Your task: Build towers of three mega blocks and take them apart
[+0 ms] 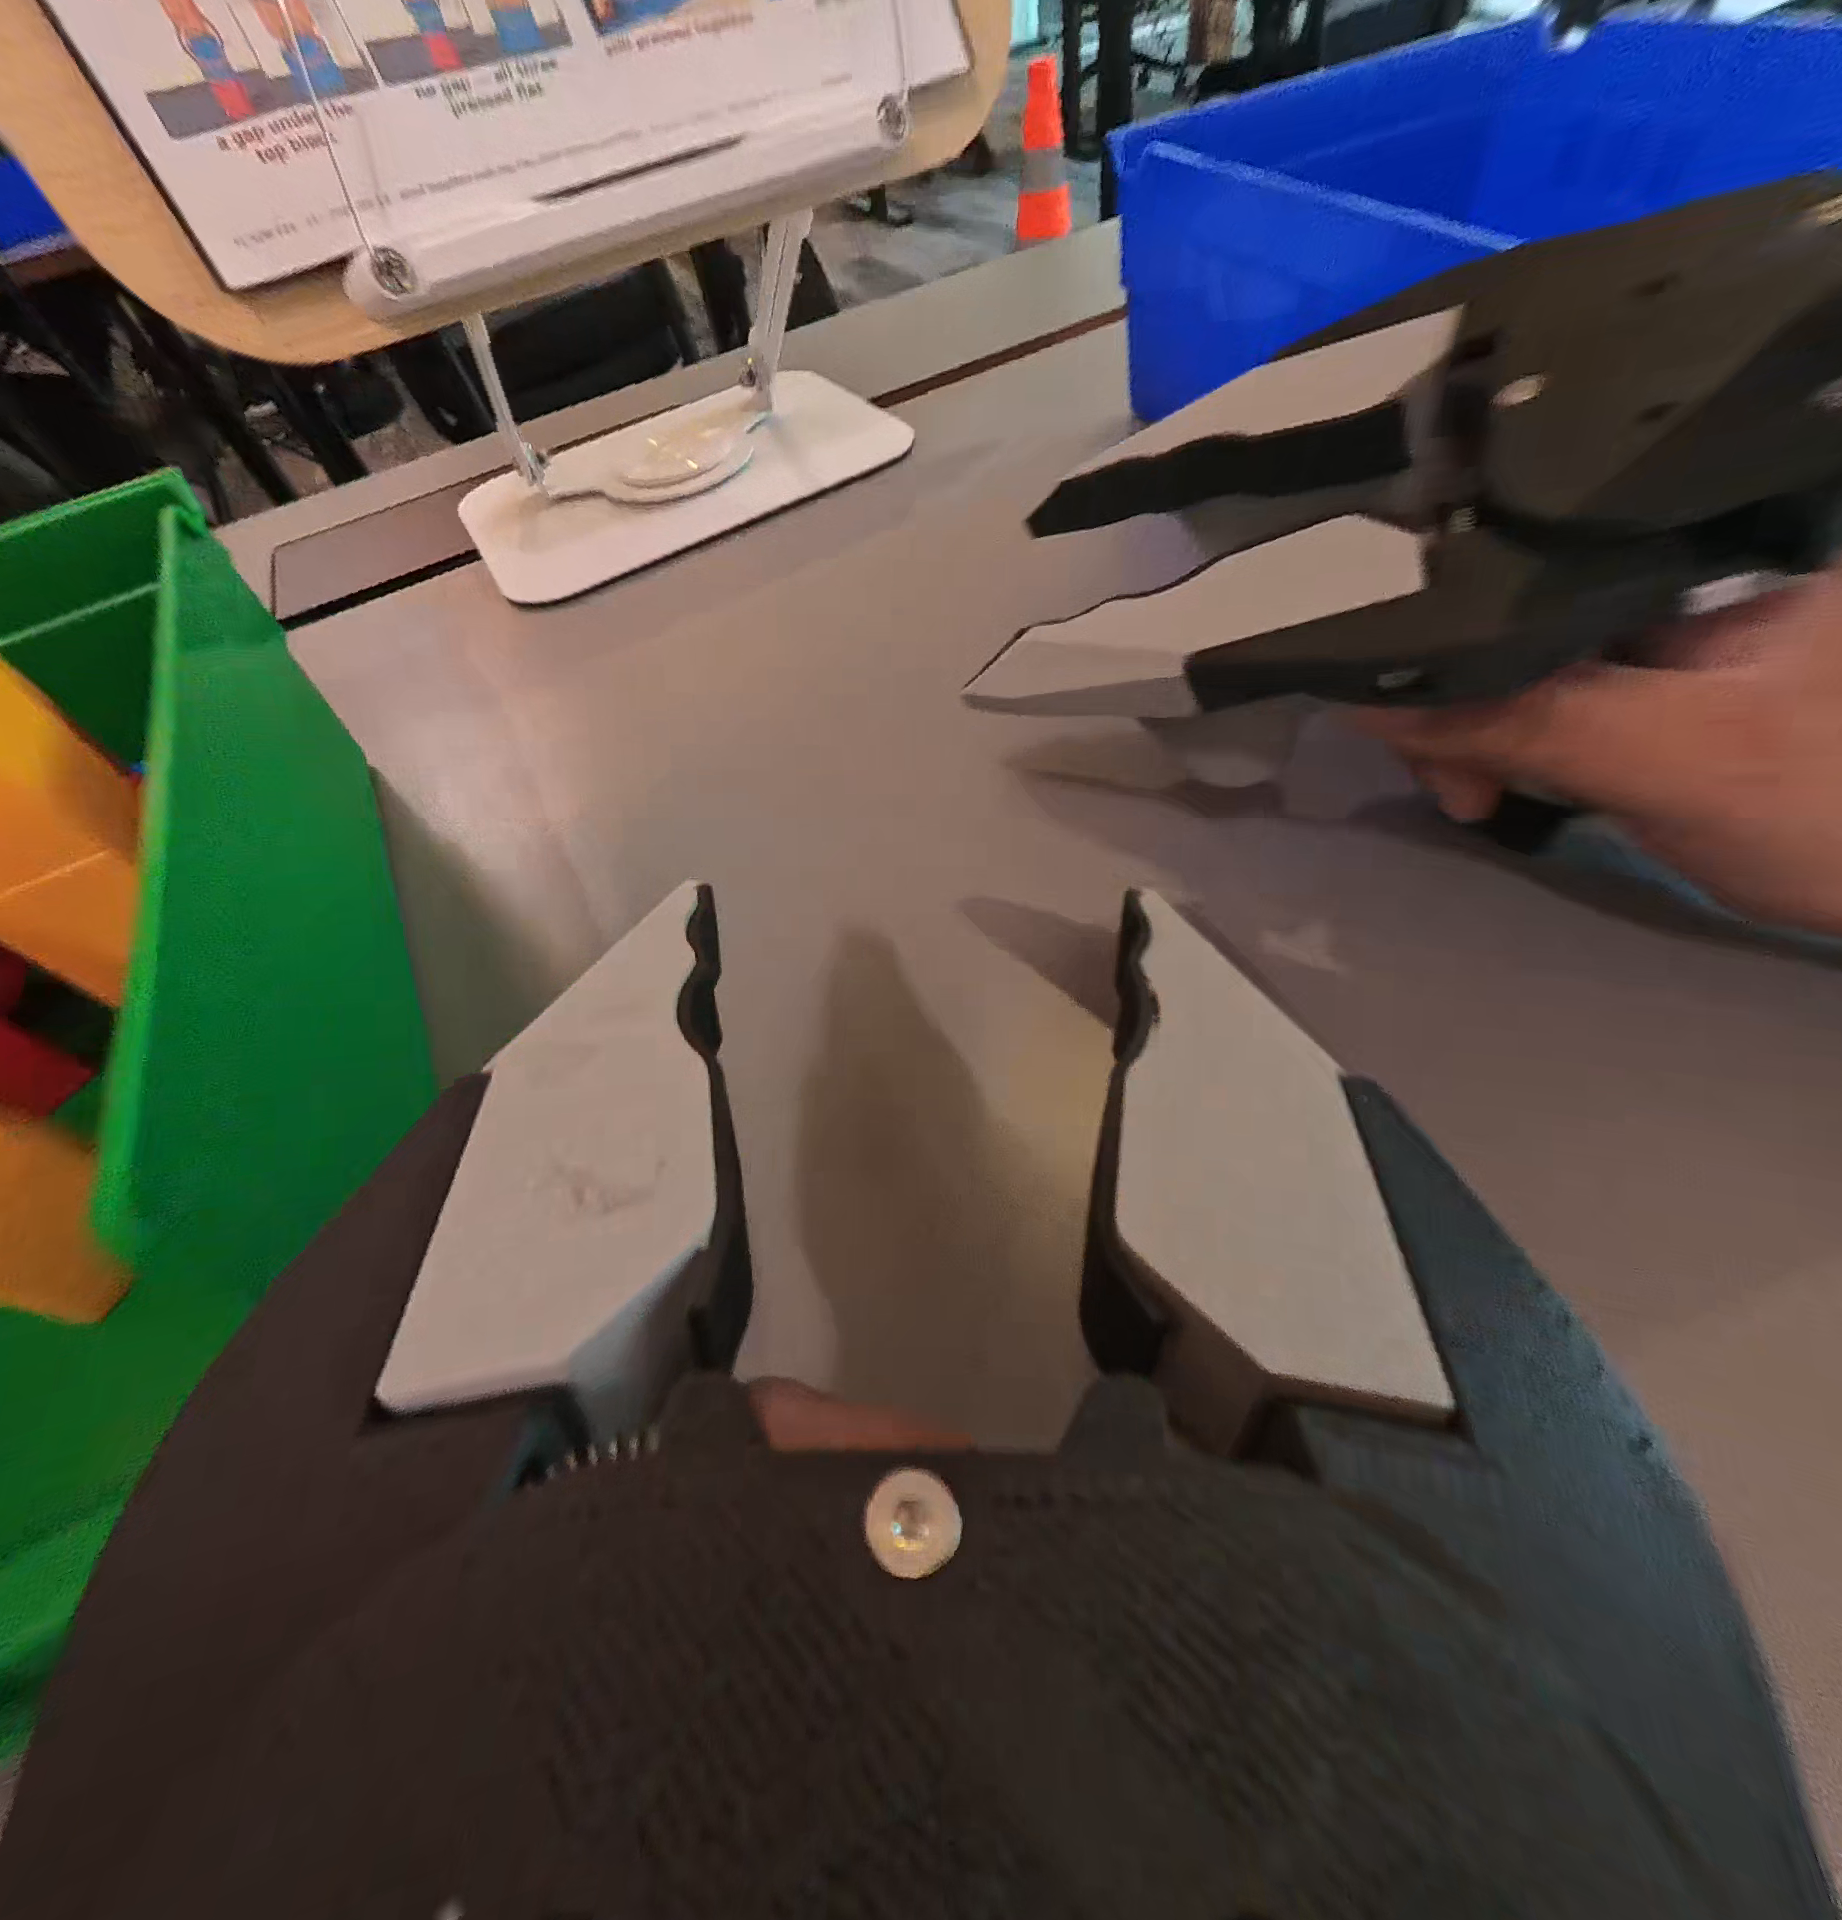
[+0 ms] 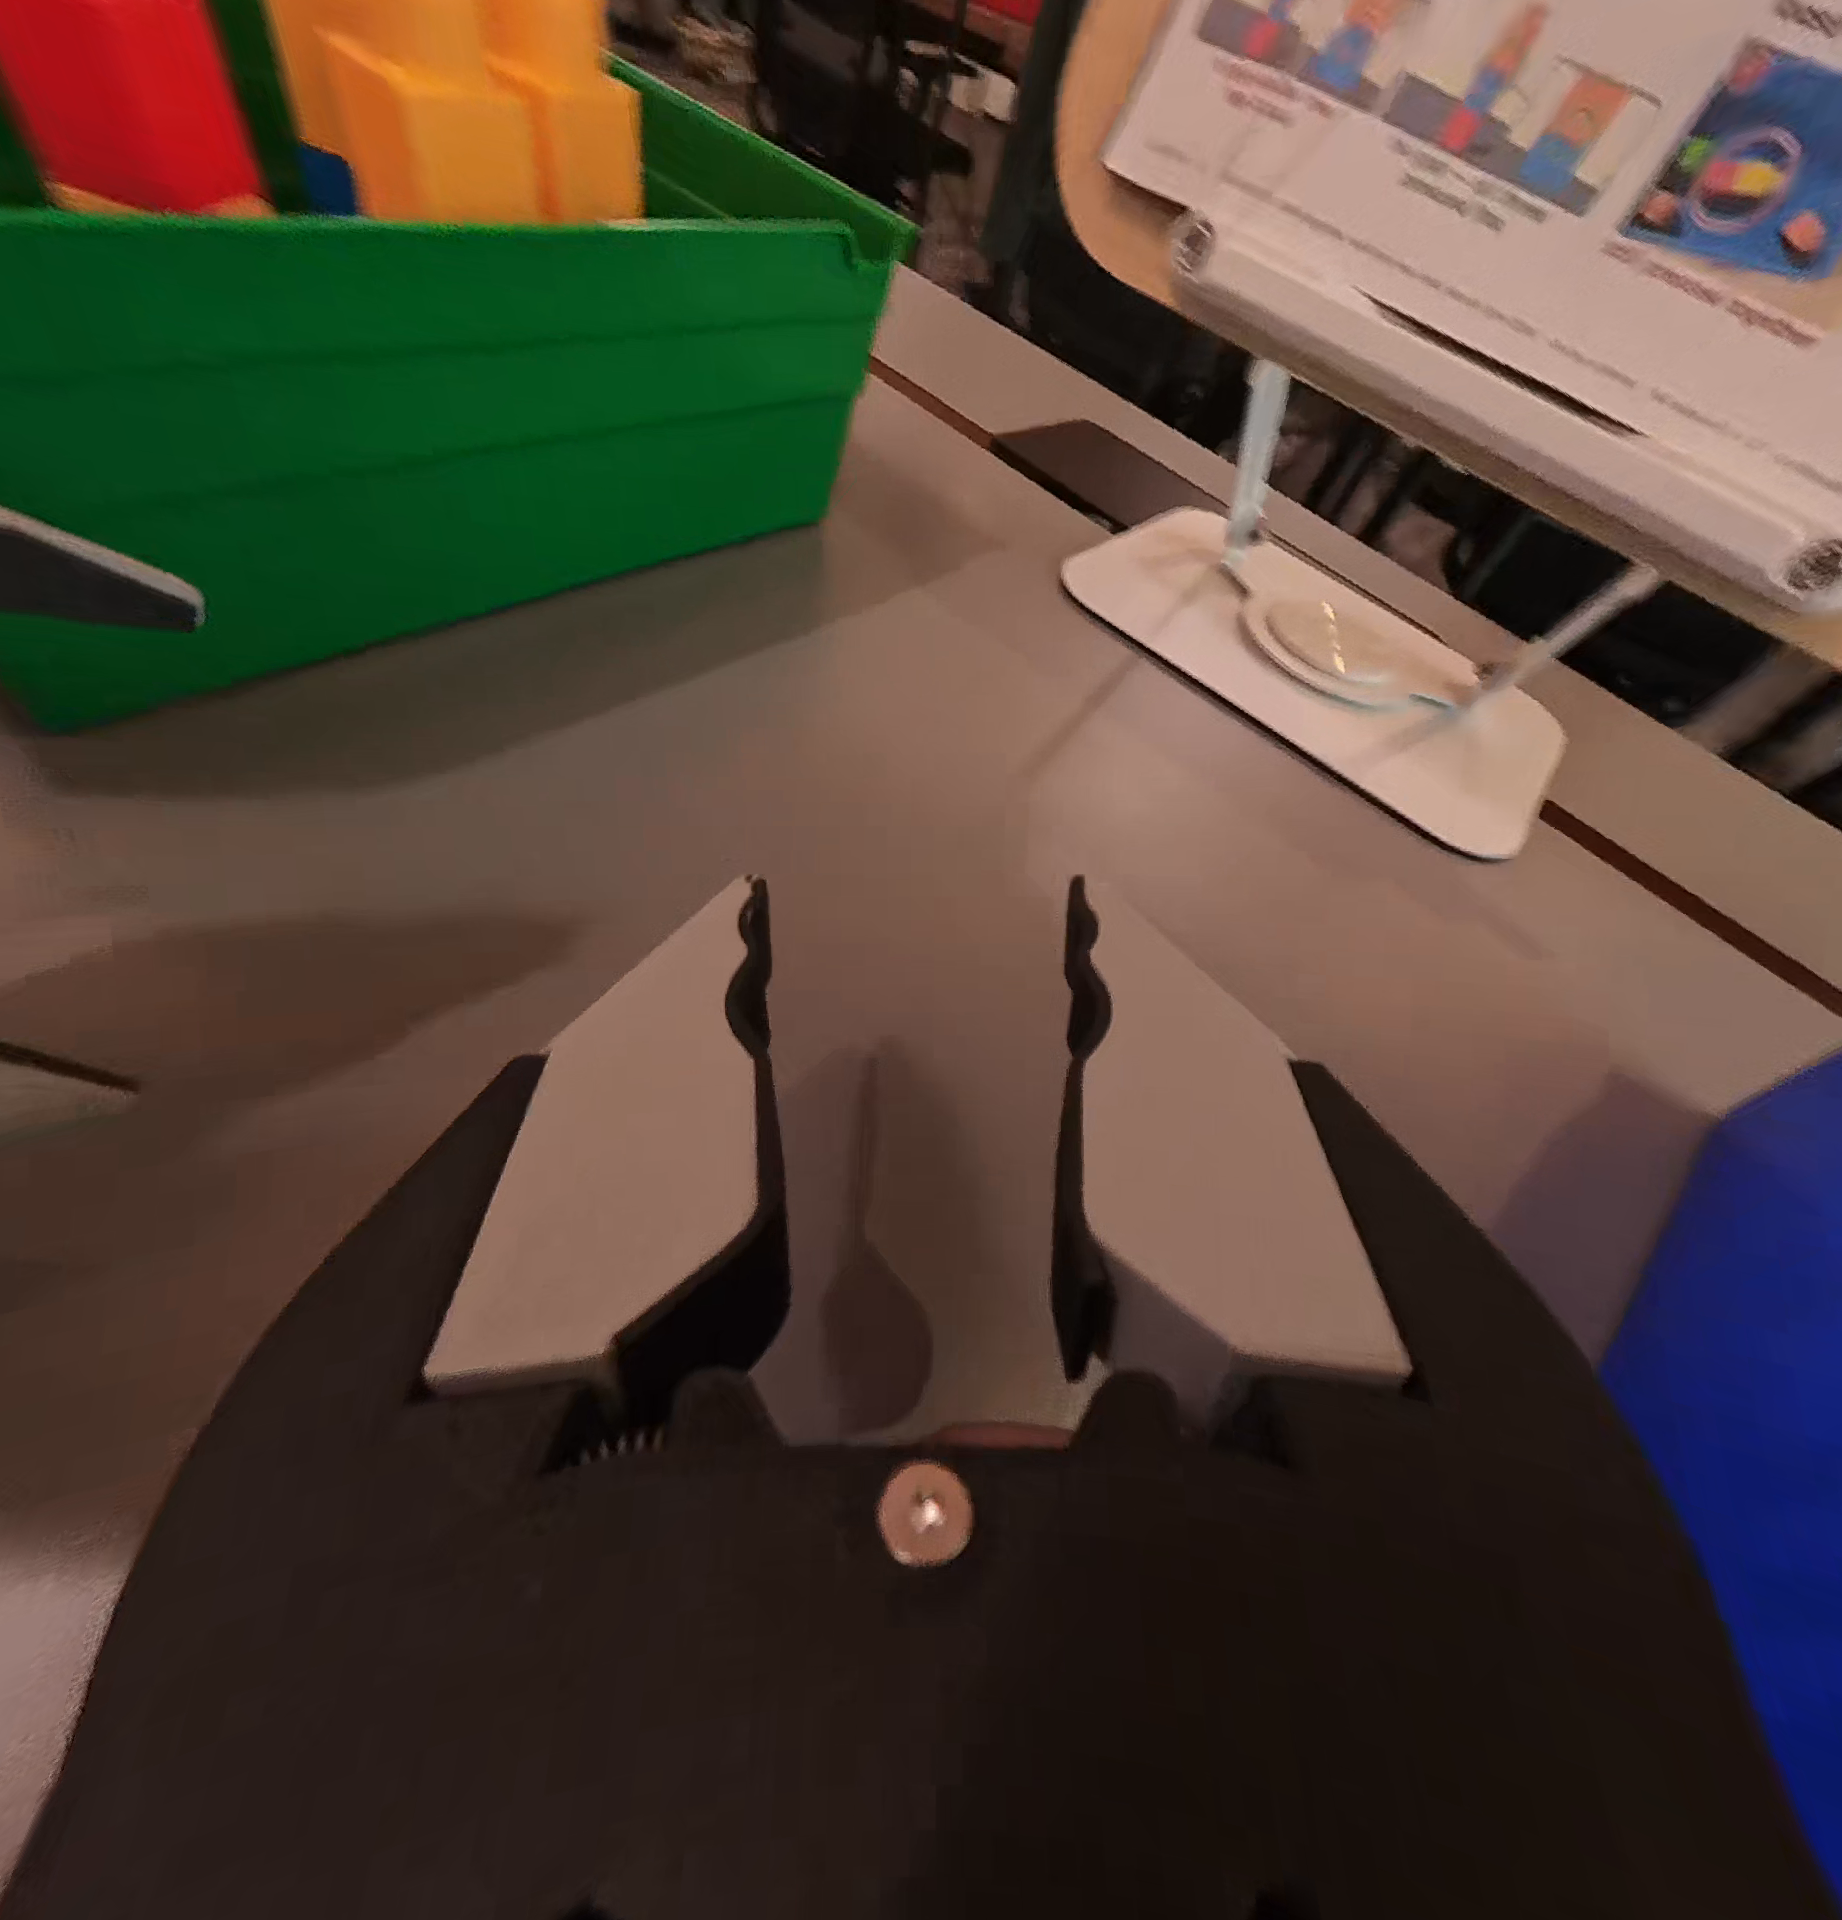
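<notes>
My left gripper [image 1: 917,904] is open and empty, low over the grey table [image 1: 792,748]. Beside it on the left stands a green bin [image 1: 252,935] with orange, yellow and red mega blocks [image 1: 34,831] piled inside. My right gripper [image 2: 915,894] is open and empty over the table. It also shows in the left wrist view [image 1: 1010,603], held by a hand at the right. In the right wrist view the green bin [image 2: 397,416] stands at the far left with red blocks [image 2: 127,104] and yellow blocks [image 2: 481,125]. A fingertip of the left gripper [image 2: 117,592] shows in front of it.
A blue bin [image 1: 1416,229] stands at the back right of the table; its corner shows in the right wrist view [image 2: 1769,1351]. A white stand [image 1: 688,468] holds an instruction board [image 1: 481,125] at the table's far edge. An orange cone [image 1: 1044,156] stands on the floor beyond.
</notes>
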Demonstrator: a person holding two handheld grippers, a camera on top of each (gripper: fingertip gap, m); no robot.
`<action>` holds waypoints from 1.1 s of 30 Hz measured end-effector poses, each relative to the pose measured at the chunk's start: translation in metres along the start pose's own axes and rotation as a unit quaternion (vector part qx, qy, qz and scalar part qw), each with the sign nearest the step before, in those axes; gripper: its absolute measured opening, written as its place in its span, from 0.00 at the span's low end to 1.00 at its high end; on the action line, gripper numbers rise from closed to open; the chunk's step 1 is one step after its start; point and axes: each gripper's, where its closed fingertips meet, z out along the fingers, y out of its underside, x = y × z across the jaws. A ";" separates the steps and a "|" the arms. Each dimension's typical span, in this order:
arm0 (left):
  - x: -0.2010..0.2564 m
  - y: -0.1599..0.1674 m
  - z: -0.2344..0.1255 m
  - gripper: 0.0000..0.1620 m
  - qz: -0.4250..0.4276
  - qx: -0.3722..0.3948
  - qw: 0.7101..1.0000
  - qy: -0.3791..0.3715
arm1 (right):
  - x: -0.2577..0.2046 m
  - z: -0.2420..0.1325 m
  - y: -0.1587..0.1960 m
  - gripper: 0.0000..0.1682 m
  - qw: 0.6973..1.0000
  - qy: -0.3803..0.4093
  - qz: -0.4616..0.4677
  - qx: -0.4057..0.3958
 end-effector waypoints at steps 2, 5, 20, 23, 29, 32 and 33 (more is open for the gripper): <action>-0.007 0.002 0.028 0.46 0.002 -0.018 1.000 -0.010 | 0.014 0.000 0.003 0.31 1.000 0.026 0.009 -0.002; -0.023 0.002 0.053 0.45 0.012 -0.034 0.999 -0.023 | 0.022 -0.009 0.009 0.31 1.000 0.021 0.010 -0.003; -0.060 -0.017 0.035 0.38 -0.031 0.070 0.996 -0.044 | 0.025 -0.022 0.025 0.38 0.998 0.000 0.042 -0.037; -0.058 -0.017 0.033 0.40 -0.026 0.071 0.996 -0.043 | 0.019 -0.023 0.022 0.39 0.999 -0.009 0.033 -0.030; -0.060 -0.015 0.034 0.43 -0.028 0.063 0.997 -0.047 | 0.013 -0.027 0.013 0.36 1.000 -0.014 0.015 -0.010; -0.069 -0.014 0.032 0.46 -0.036 0.062 0.994 -0.077 | 0.009 -0.026 0.014 0.36 1.000 -0.017 0.006 -0.013; -0.072 -0.015 0.031 0.46 -0.040 0.065 0.994 -0.082 | 0.007 -0.025 0.014 0.36 1.000 -0.020 0.007 -0.015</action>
